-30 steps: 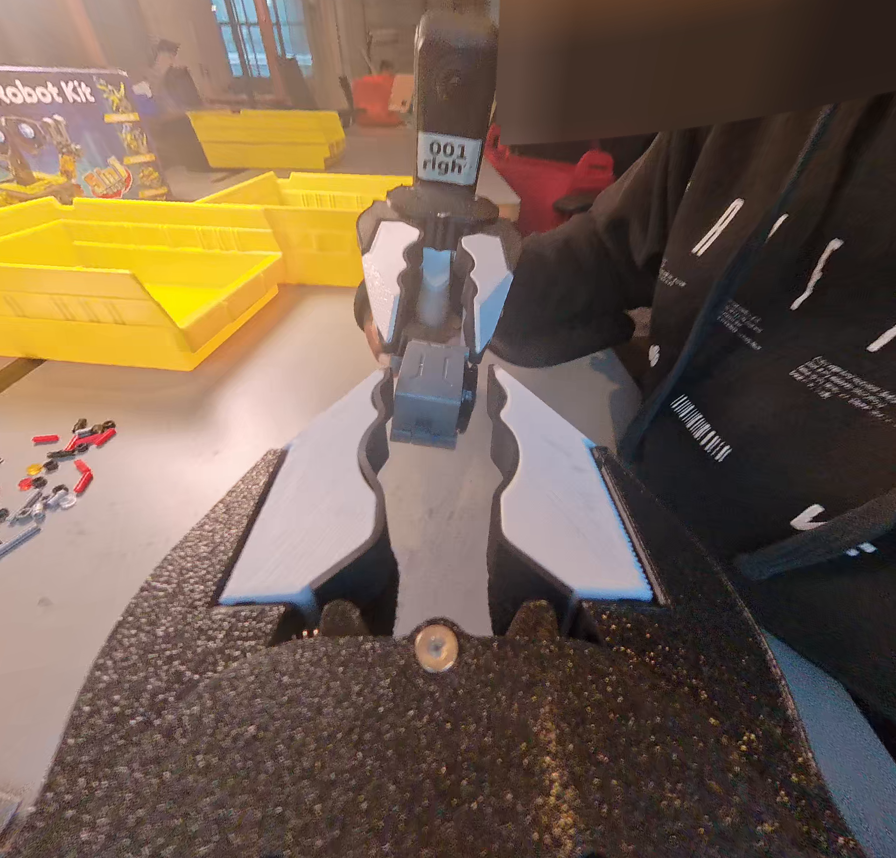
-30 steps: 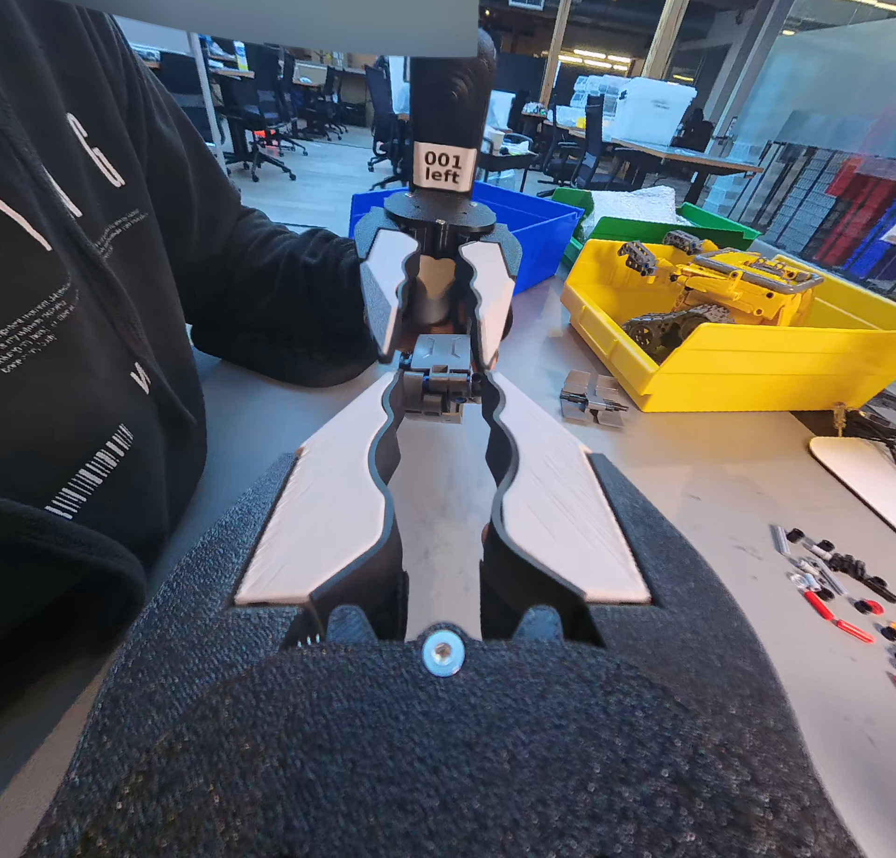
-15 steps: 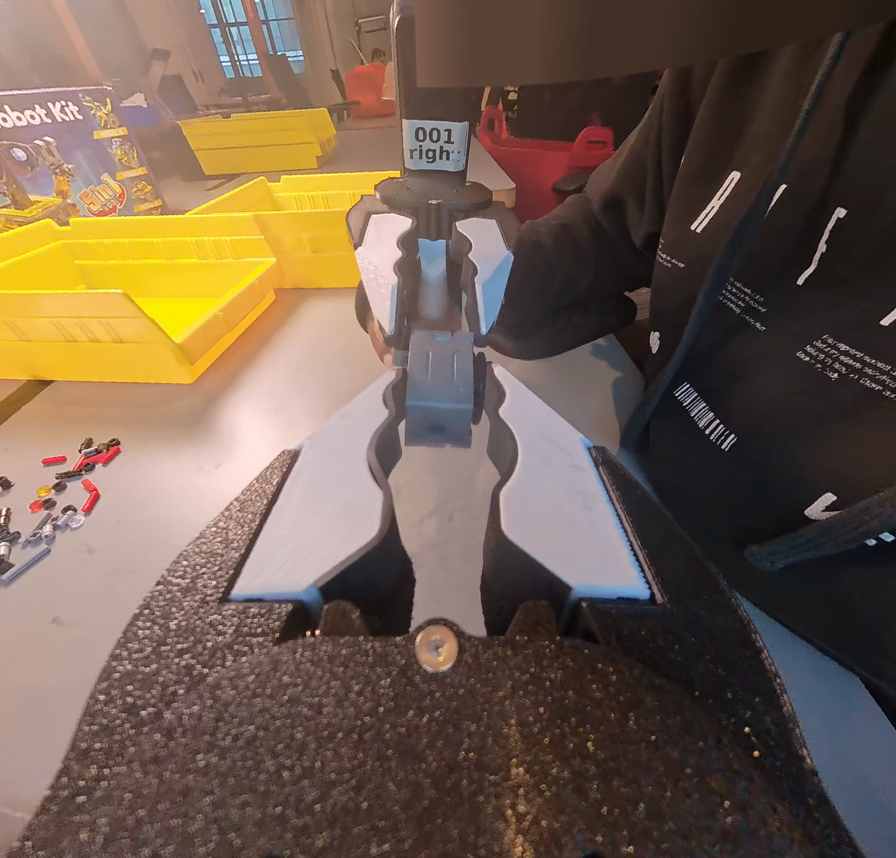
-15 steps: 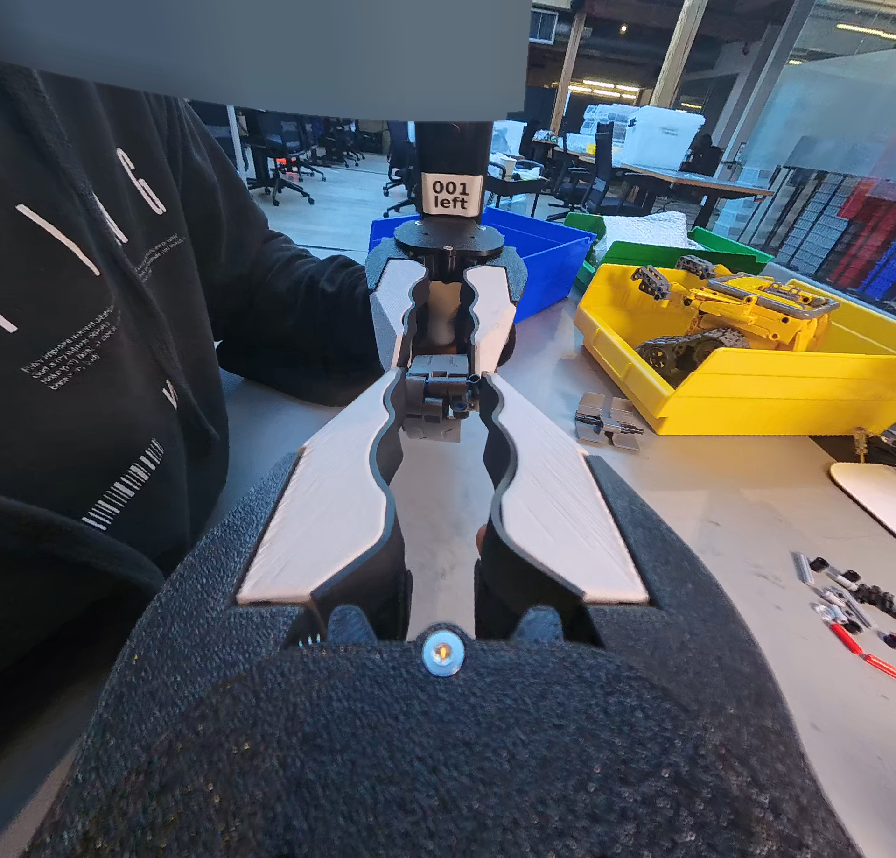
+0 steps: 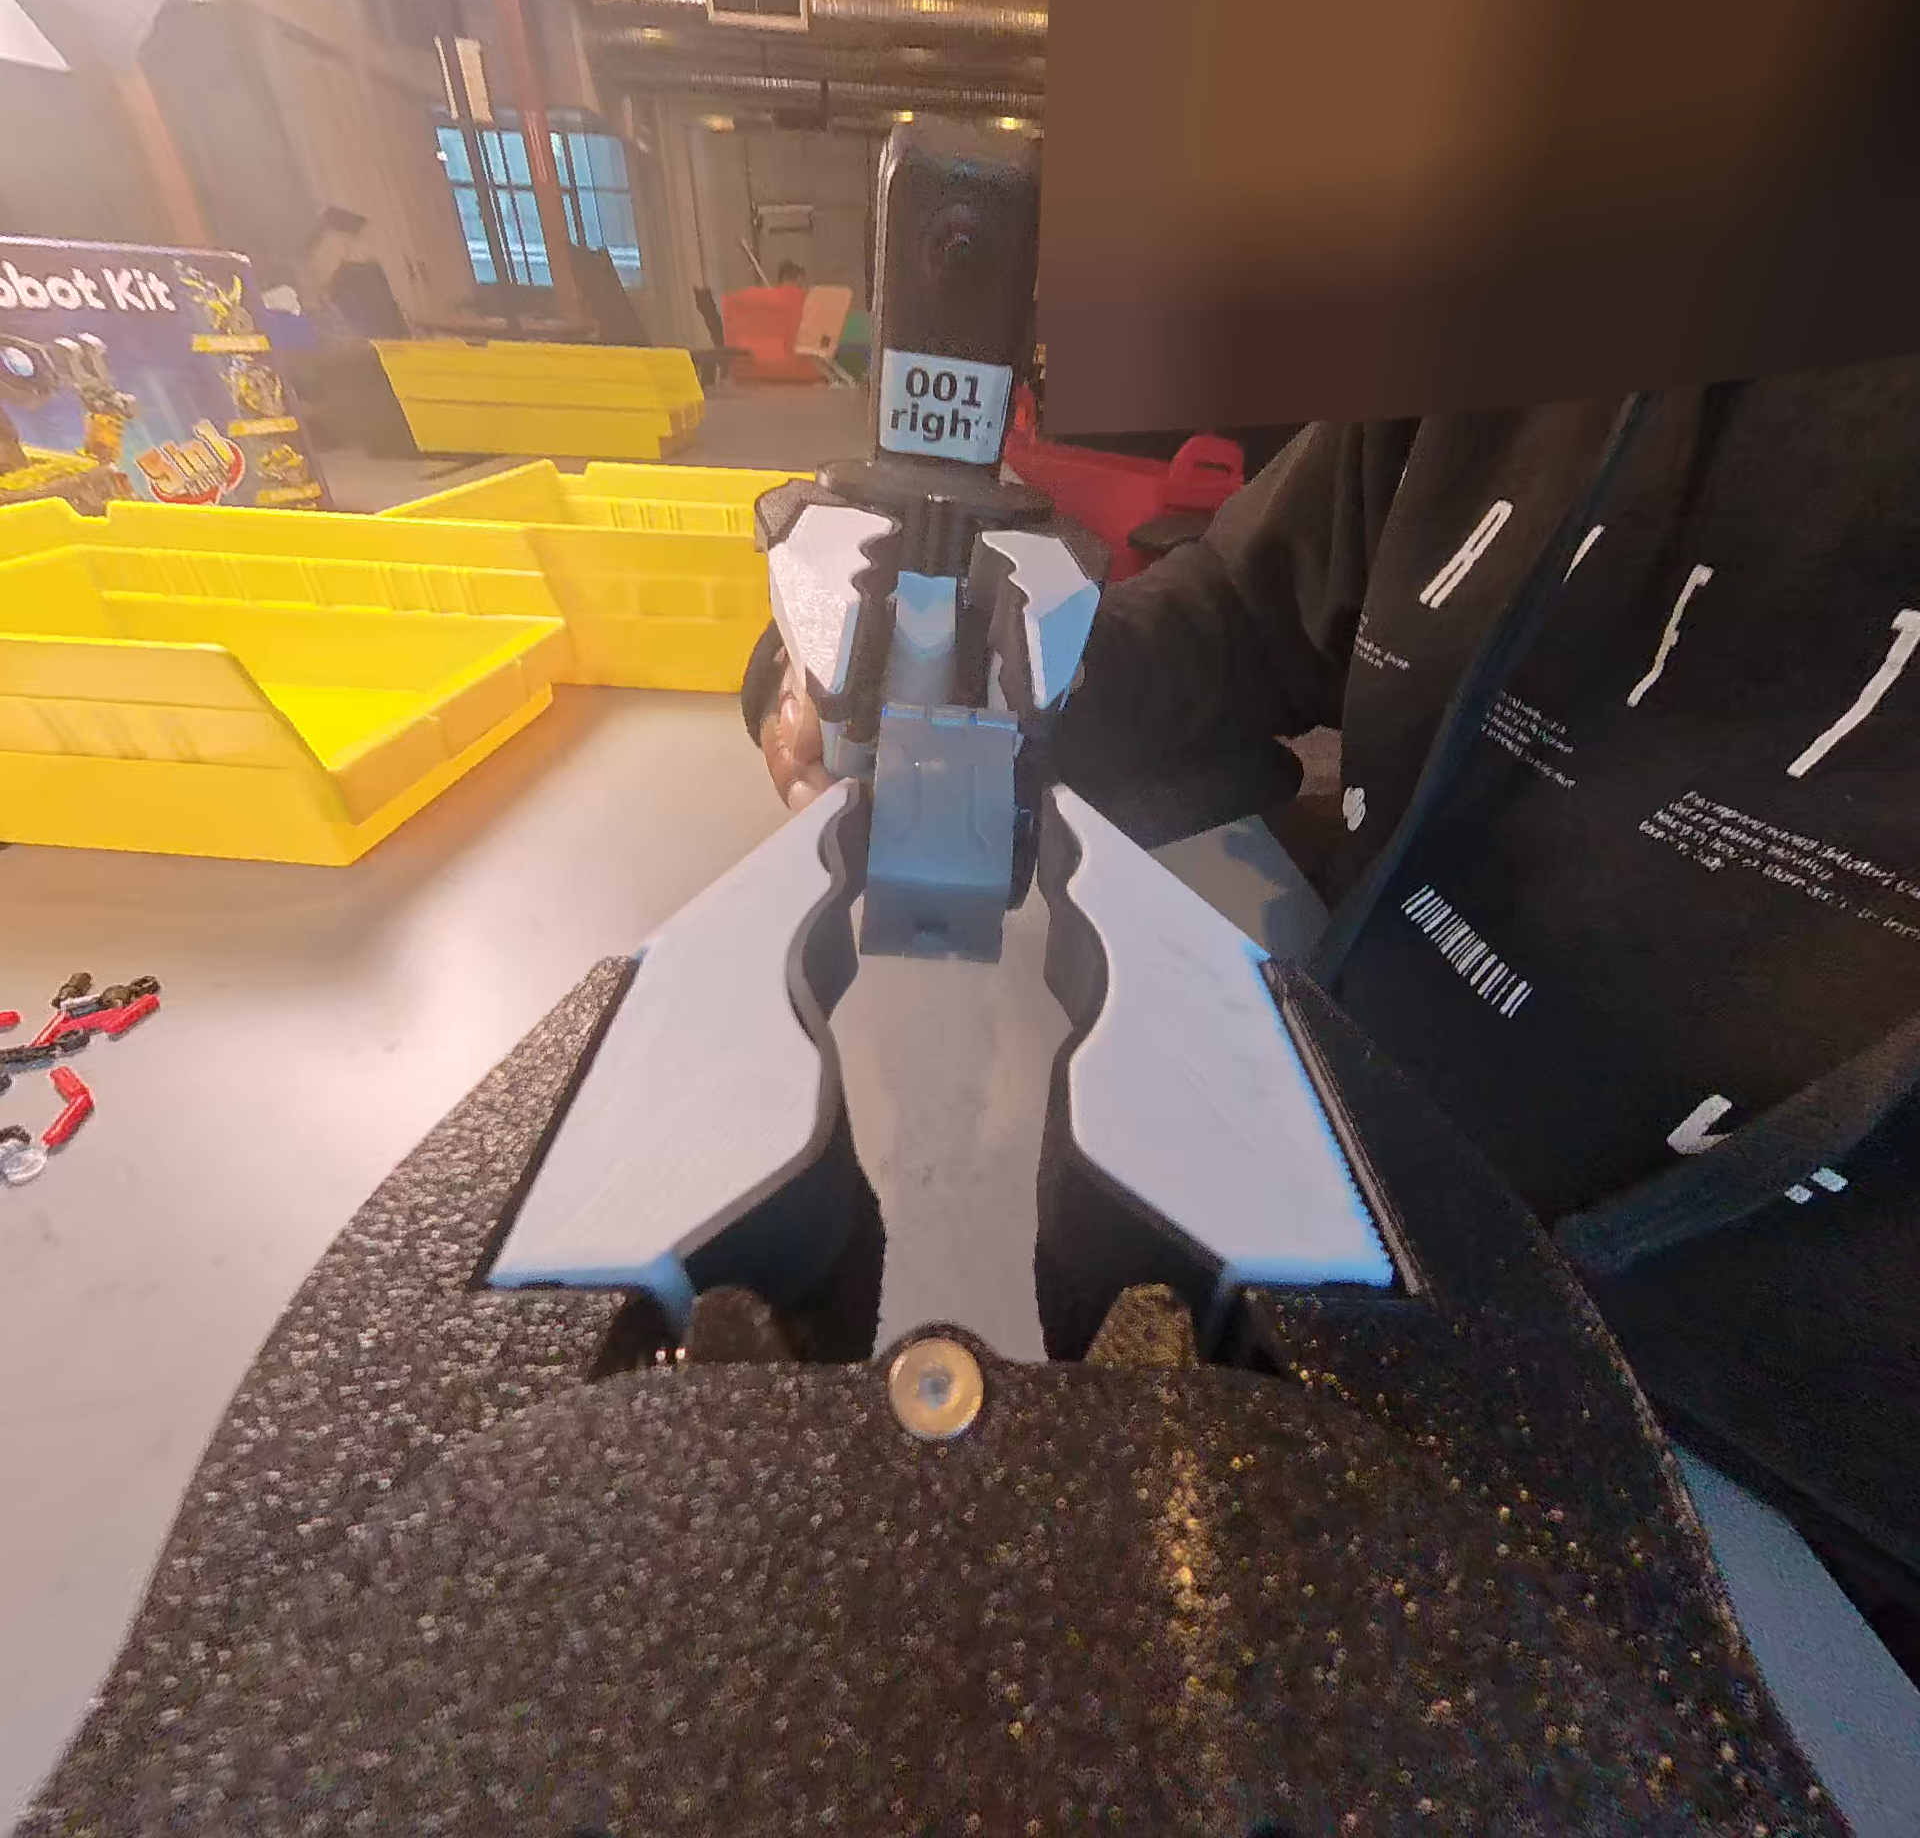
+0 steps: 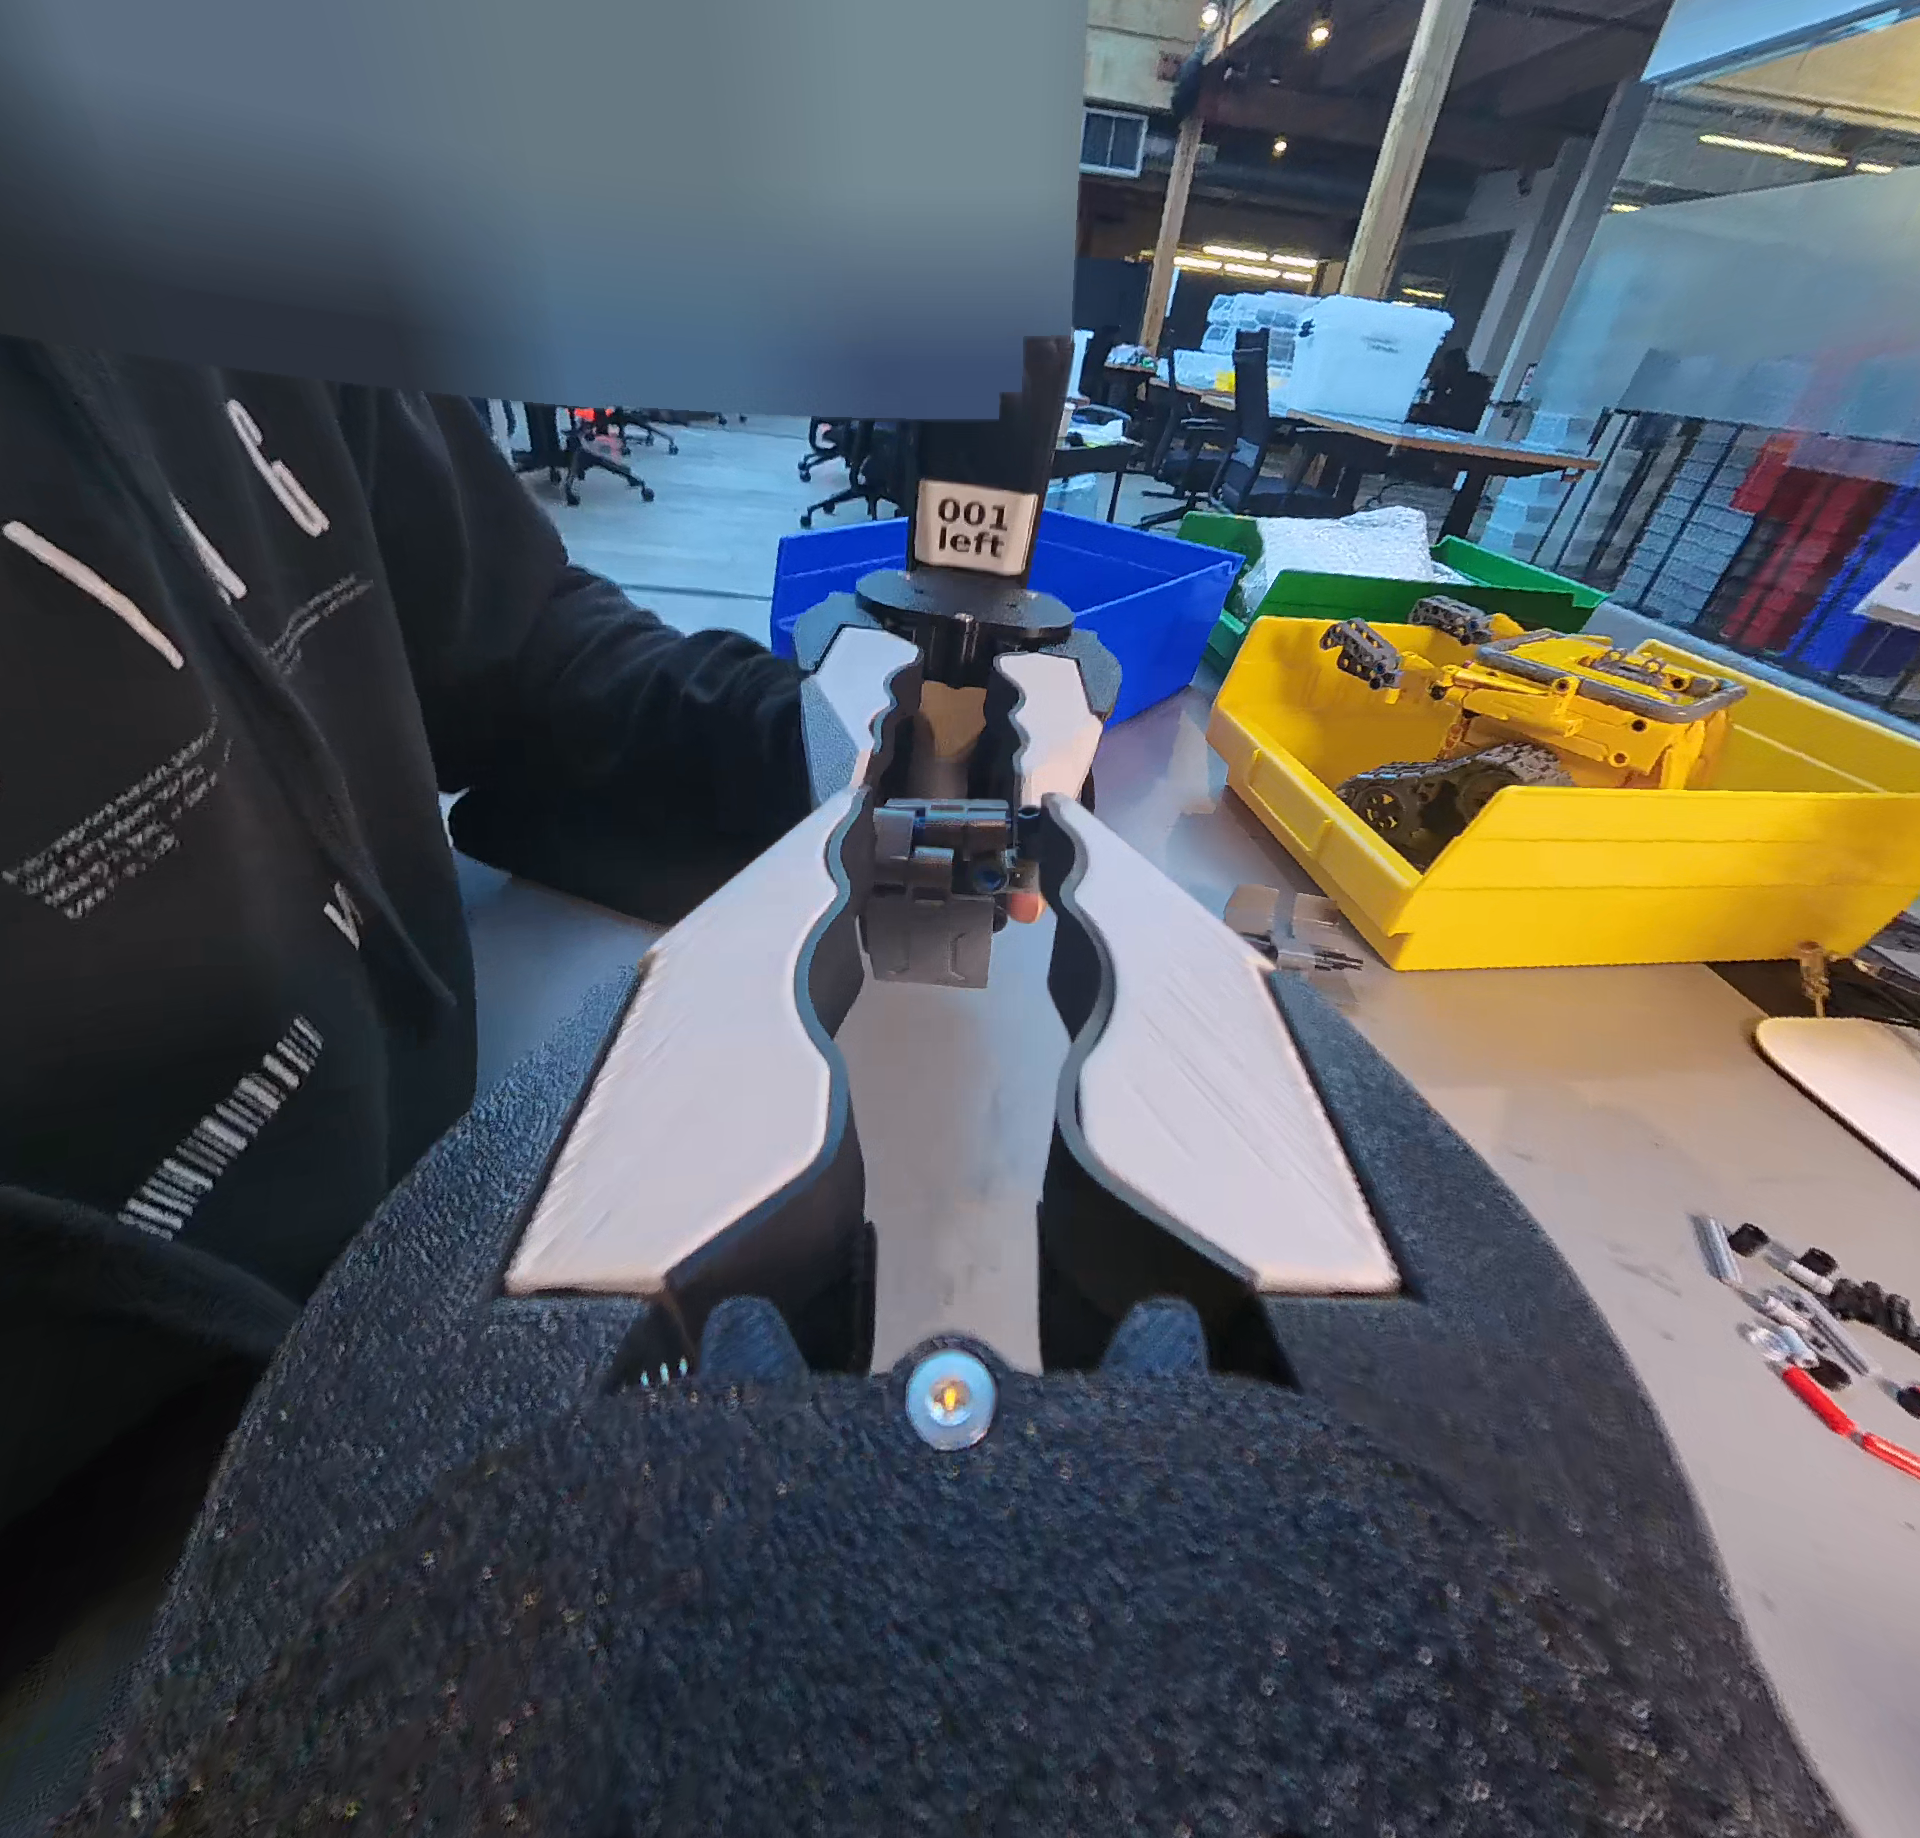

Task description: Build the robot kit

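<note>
A small grey building-block assembly (image 5: 935,853) with a black pin on one side is held in the air between my two grippers, which face each other tip to tip. My left gripper (image 5: 948,801) is shut on its near end. My right gripper (image 6: 951,812) is shut on the other end of the assembly (image 6: 930,905). In the left wrist view the right gripper (image 5: 935,723) stands just behind the part. In the right wrist view the left gripper (image 6: 951,780) does the same. A person's hands in black sleeves hold both.
Empty yellow bins (image 5: 260,708) and a printed kit box (image 5: 135,386) stand at the left. Small red and black parts (image 5: 62,1040) lie on the grey table (image 5: 312,957). A yellow bin (image 6: 1558,905) holds a tracked model (image 6: 1538,708), with a blue bin (image 6: 1122,593), a green bin (image 6: 1455,583) and a loose grey piece (image 6: 1288,921) nearby. Less than 4 cm separates the two grippers' tips.
Both grippers have kept their hold and moved a little together. The grey assembly has turned slightly and now shows more of its length in both views.
</note>
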`<action>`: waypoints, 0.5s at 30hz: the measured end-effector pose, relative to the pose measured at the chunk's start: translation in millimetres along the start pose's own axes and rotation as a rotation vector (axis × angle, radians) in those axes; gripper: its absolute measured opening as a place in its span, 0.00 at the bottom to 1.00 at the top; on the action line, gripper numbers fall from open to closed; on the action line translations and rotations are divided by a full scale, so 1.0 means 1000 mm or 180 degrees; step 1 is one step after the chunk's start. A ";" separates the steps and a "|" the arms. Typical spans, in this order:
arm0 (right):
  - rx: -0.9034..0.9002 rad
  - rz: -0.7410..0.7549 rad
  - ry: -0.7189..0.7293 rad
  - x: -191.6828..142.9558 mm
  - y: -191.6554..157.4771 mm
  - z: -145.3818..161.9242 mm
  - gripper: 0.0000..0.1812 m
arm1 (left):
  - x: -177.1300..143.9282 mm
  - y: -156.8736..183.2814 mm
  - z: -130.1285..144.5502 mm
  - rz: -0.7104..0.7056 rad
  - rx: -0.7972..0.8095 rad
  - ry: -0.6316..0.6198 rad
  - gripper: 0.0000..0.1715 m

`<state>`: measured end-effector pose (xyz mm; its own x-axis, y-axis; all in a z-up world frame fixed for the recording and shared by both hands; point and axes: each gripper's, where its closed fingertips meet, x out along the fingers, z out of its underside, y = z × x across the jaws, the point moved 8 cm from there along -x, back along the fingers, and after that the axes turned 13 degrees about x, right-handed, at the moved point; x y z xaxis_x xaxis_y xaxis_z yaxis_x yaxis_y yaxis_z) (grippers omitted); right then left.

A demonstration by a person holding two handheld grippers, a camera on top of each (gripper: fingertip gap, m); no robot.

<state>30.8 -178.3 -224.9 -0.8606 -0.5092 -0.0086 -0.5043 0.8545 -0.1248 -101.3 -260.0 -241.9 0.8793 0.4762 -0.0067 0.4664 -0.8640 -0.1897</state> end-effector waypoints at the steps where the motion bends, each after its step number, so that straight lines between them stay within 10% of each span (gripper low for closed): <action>1: 0.0040 0.0045 0.0086 0.000 0.000 -0.003 0.18 | -0.001 -0.001 -0.001 -0.0019 -0.0025 0.0071 0.18; 15: 0.0181 0.0098 -0.0169 -0.001 0.007 0.005 0.14 | -0.007 -0.006 -0.001 -0.0124 0.0030 0.0036 0.18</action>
<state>28.5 -172.8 -231.2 -0.8700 -0.4887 -0.0656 -0.4714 0.8634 -0.1800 -110.5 -258.1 -239.3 0.8615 0.5076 0.0119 0.4996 -0.8431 -0.1988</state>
